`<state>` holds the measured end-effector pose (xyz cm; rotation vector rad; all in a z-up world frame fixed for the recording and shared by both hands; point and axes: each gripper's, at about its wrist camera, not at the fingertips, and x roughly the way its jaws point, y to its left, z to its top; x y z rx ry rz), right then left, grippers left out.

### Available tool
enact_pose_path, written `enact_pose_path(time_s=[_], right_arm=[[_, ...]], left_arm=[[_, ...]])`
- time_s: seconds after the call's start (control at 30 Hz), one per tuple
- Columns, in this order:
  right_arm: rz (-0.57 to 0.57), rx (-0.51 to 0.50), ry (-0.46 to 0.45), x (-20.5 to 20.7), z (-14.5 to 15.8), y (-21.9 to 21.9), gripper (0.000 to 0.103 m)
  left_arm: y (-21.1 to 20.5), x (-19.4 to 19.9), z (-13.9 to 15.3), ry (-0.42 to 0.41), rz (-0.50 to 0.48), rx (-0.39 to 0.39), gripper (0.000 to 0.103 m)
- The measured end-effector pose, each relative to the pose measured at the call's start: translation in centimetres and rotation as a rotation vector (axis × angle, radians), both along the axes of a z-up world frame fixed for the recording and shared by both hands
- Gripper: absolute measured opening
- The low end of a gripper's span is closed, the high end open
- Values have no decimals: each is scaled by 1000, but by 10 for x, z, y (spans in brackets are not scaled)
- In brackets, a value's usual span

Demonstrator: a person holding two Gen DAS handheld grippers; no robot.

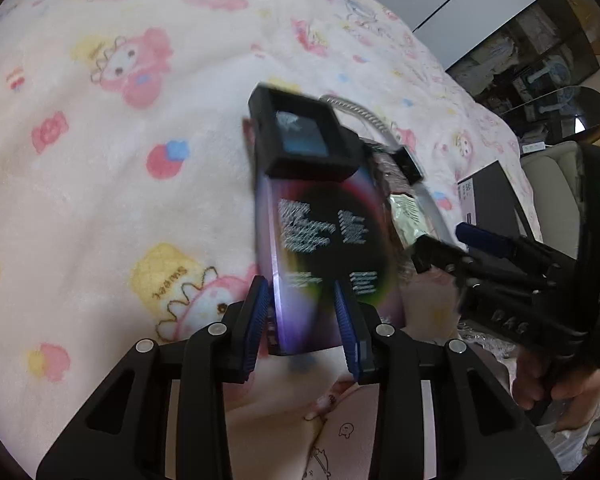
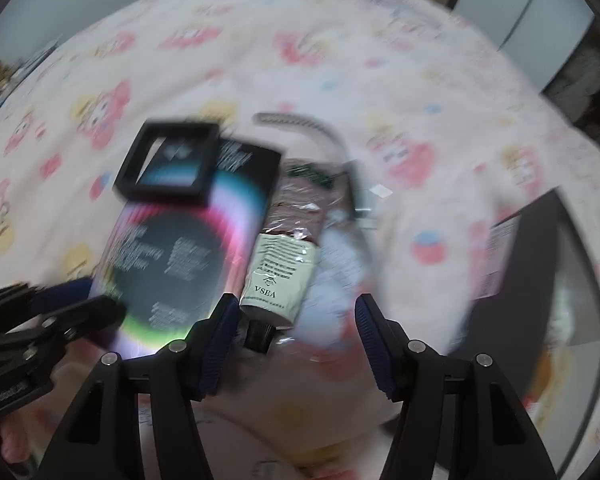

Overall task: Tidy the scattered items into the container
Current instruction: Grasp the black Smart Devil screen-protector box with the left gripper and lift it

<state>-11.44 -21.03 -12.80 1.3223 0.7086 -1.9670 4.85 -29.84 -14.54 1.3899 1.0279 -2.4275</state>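
My left gripper [image 1: 302,320] is shut on a flat purple box with a black disc print [image 1: 324,248]; the box also shows in the right wrist view [image 2: 172,256]. A small black framed case [image 1: 302,136] lies on the box's far end, also in the right wrist view [image 2: 168,164]. Beside the box lie a brown tube with a pale VSEA label [image 2: 284,256] and a clear headband [image 1: 364,114]. My right gripper [image 2: 296,328] is open just in front of the tube's cap, and shows at the right in the left wrist view [image 1: 452,248].
Everything lies on a bed with a pink cartoon-print blanket [image 1: 100,160]. A dark box [image 2: 540,264] sits at the right on the blanket. A cabinet and glass table [image 1: 560,108] stand beyond the bed's far right.
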Motion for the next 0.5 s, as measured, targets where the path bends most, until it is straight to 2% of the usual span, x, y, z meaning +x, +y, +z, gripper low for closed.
enact_pose_path(time_s=[0.03, 0.1, 0.17, 0.2, 0.27, 0.37, 0.43, 0.5], right_arm=[[9, -48, -66, -2, 4, 2, 56], [30, -130, -279, -10, 2, 6, 56], [59, -151, -434, -15, -8, 4, 56], [66, -136, -458, -15, -15, 2, 56], [71, -80, -450, -16, -29, -4, 56], [62, -47, -522, -24, -47, -13, 56], [54, -82, -548, -29, -45, -14, 56], [43, -98, -559, -39, -44, -19, 56]], left_arm=[[-3, -1, 0, -2, 13, -7, 35], [-11, -7, -7, -29, 35, -7, 35], [-15, -12, -13, -37, 45, 11, 37], [-17, -15, -17, -38, 46, 18, 39], [-19, -17, -23, -37, 45, 33, 40], [-14, -22, -29, -42, 19, 84, 41], [-11, -24, -28, -38, 2, 74, 40], [-17, -24, -31, -38, 19, 98, 40]])
